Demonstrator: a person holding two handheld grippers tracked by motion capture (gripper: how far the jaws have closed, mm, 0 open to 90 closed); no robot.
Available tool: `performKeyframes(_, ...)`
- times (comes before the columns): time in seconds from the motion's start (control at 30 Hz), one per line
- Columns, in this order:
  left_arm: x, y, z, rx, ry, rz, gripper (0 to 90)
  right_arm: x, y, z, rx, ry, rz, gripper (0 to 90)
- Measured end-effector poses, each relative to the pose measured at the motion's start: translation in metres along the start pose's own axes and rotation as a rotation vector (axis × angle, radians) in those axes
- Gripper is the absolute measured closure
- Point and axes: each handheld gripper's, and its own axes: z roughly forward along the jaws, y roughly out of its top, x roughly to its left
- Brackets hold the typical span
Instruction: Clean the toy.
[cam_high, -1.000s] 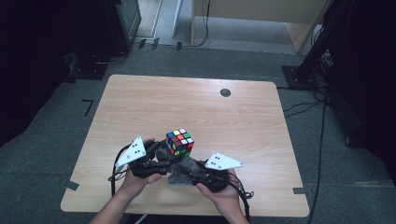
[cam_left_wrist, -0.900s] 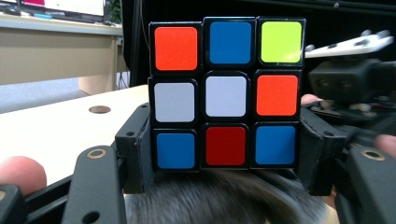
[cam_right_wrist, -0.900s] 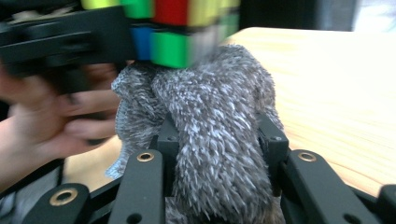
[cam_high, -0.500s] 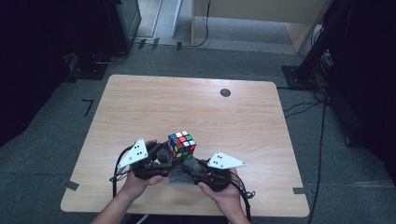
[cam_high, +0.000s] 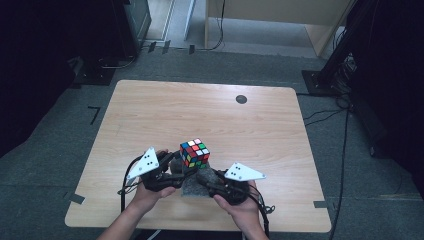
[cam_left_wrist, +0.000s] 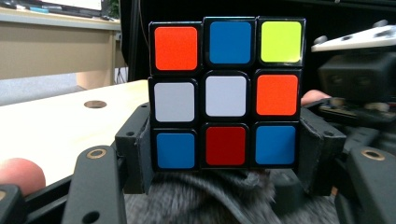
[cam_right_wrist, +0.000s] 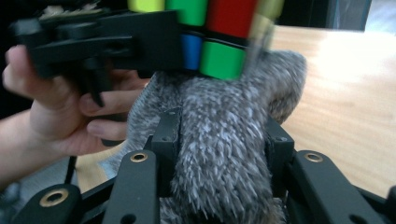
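Note:
A scrambled Rubik's cube (cam_high: 195, 153) is held up near the table's front edge, its bottom layer clamped between the pads of my left gripper (cam_high: 182, 162). In the left gripper view the cube (cam_left_wrist: 226, 95) stands upright with a white centre facing the camera. Under it lies a grey fuzzy cloth (cam_high: 192, 187). My right gripper (cam_high: 200, 177) comes in from the right with the cloth (cam_right_wrist: 219, 140) bunched between its pads. Its jaws have just been opening a little, and the cloth still fills the gap. In the right gripper view the cloth touches the underside of the cube (cam_right_wrist: 219, 46).
The wooden table (cam_high: 200, 110) has a small dark round hole (cam_high: 241, 99) at the back right. Dark equipment stands and cables sit on the grey floor around it. A light wooden cabinet is behind the table.

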Motion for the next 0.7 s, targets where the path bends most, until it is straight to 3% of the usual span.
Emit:
performKeyframes(0.07, -0.001, 0.002, -0.001, -0.007, 0.003, -0.001, 34.5, -0.001, 0.001, -0.002, -0.011, -0.021, -0.002, 60.3)
performKeyframes(0.17, -0.004, 0.004, -0.004, -0.013, -0.005, 0.005, 34.5, -0.015, 0.000, -0.011, -0.064, -0.098, 0.084, 61.1)
performKeyframes(0.27, -0.009, 0.006, -0.004, -0.016, -0.018, 0.026, 34.5, -0.020, -0.001, -0.015, -0.078, -0.106, 0.126, 61.3)
performKeyframes(0.33, -0.010, 0.006, -0.003, -0.013, -0.018, 0.035, 34.5, -0.018, -0.001, -0.014, -0.071, -0.082, 0.113, 61.2)
performKeyframes(0.37, -0.011, 0.005, 0.000, -0.002, -0.012, 0.035, 34.5, -0.008, 0.000, -0.005, -0.030, -0.010, 0.068, 60.8)
performKeyframes(0.43, -0.010, 0.003, 0.001, 0.012, -0.013, 0.039, 34.5, 0.003, -0.001, 0.006, 0.040, 0.058, 0.019, 60.6)
performKeyframes(0.47, -0.010, 0.003, 0.001, 0.012, -0.013, 0.039, 34.5, 0.003, -0.001, 0.006, 0.040, 0.058, 0.019, 60.6)
performKeyframes(0.5, -0.009, 0.001, 0.001, 0.024, -0.005, 0.051, 34.5, 0.009, -0.002, 0.009, 0.050, 0.049, -0.027, 60.6)
performKeyframes(0.53, -0.009, 0.001, 0.001, 0.024, -0.005, 0.051, 34.5, 0.009, -0.002, 0.009, 0.050, 0.049, -0.027, 60.6)
performKeyframes(0.63, -0.005, 0.004, -0.002, -0.005, -0.007, 0.016, 34.5, -0.008, 0.003, -0.006, -0.018, -0.034, 0.029, 60.8)
performKeyframes(0.7, -0.004, 0.005, -0.003, -0.005, 0.002, 0.023, 34.5, -0.019, 0.002, -0.014, -0.059, -0.102, 0.075, 60.9)
